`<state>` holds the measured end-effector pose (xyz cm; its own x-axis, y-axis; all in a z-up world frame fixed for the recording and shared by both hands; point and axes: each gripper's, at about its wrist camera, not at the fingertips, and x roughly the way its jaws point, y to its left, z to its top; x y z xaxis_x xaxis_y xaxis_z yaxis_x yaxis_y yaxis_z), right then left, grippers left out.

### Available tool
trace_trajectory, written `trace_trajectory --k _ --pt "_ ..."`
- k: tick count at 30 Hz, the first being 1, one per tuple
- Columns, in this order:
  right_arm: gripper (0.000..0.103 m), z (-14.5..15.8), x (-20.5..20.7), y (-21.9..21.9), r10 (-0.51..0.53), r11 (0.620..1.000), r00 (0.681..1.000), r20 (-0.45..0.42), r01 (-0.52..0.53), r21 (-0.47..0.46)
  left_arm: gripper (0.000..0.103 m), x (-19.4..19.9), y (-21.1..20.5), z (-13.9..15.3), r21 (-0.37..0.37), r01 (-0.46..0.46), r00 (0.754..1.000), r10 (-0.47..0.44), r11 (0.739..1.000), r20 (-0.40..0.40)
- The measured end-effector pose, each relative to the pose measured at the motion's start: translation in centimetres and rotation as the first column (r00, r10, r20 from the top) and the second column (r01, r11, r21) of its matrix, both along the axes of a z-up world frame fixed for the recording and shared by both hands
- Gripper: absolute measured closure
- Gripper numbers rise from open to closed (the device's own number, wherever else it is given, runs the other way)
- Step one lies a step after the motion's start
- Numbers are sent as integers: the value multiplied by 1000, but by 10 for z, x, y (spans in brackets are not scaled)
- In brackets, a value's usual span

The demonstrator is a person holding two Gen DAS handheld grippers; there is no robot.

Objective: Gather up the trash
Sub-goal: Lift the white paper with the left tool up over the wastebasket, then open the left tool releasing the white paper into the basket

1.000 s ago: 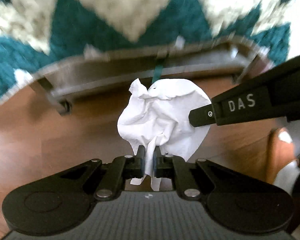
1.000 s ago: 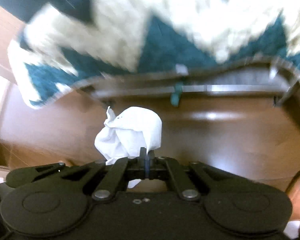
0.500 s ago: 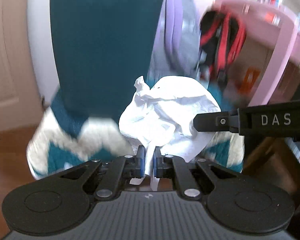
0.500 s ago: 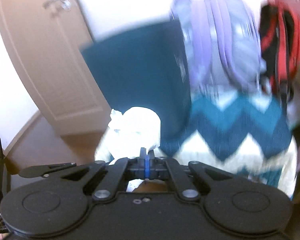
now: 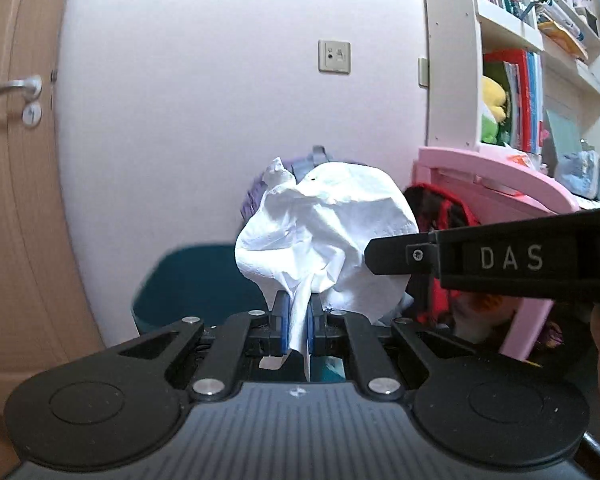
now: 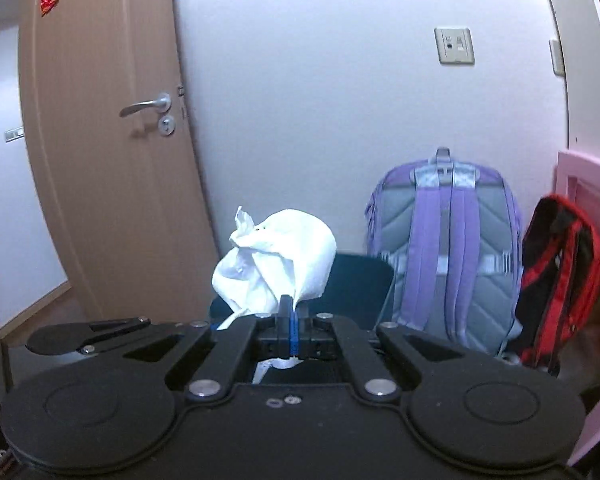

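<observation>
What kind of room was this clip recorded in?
Most likely a child's bedroom or study room: a pink desk under a bookshelf holding books and a plush toy, with a purple school backpack against the wall.

Your crumpled tissue hides most of the purple backpack and part of the blurred teal bin in the left view, while the right gripper's black bar runs off the right edge.
</observation>
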<state>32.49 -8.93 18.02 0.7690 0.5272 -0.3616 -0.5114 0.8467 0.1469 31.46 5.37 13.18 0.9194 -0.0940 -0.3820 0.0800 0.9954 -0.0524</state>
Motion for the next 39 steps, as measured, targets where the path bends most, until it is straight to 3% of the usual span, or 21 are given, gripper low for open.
trace_trajectory --k 5,8,22,30,33,36,37,38,39 --pt "103 8 30 16 -31 999 1000 -6 31 -16 95 35 5 16 10 -25 1000 25 1000 -14" --pt "103 0 51 25 -39 999 999 -27 38 -30 95 59 7 11 12 -32 999 32 999 -40" --pt "103 -67 136 63 -60 993 981 -182 40 -113 94 142 35 -59 4 -71 967 70 997 -246" --pt "91 -95 158 73 -76 989 960 -271 37 -146 93 171 43 -80 19 -99 932 99 995 -350" --pt "86 -99 159 72 -92 987 957 -275 52 -149 88 175 41 -86 34 -101 924 106 994 -368" --pt "83 -98 159 68 -92 989 953 -288 55 -134 65 175 42 -89 23 -105 921 106 994 -375" --pt "82 -97 159 66 -93 990 953 -289 57 -130 51 173 43 -89 19 -107 924 107 994 -368" --pt "80 -96 157 65 -94 990 953 -289 59 -128 44 170 44 -88 16 -108 928 107 994 -357" --pt "78 -94 156 63 -94 990 953 -288 60 -124 43 166 43 -87 15 -103 934 102 995 -343"
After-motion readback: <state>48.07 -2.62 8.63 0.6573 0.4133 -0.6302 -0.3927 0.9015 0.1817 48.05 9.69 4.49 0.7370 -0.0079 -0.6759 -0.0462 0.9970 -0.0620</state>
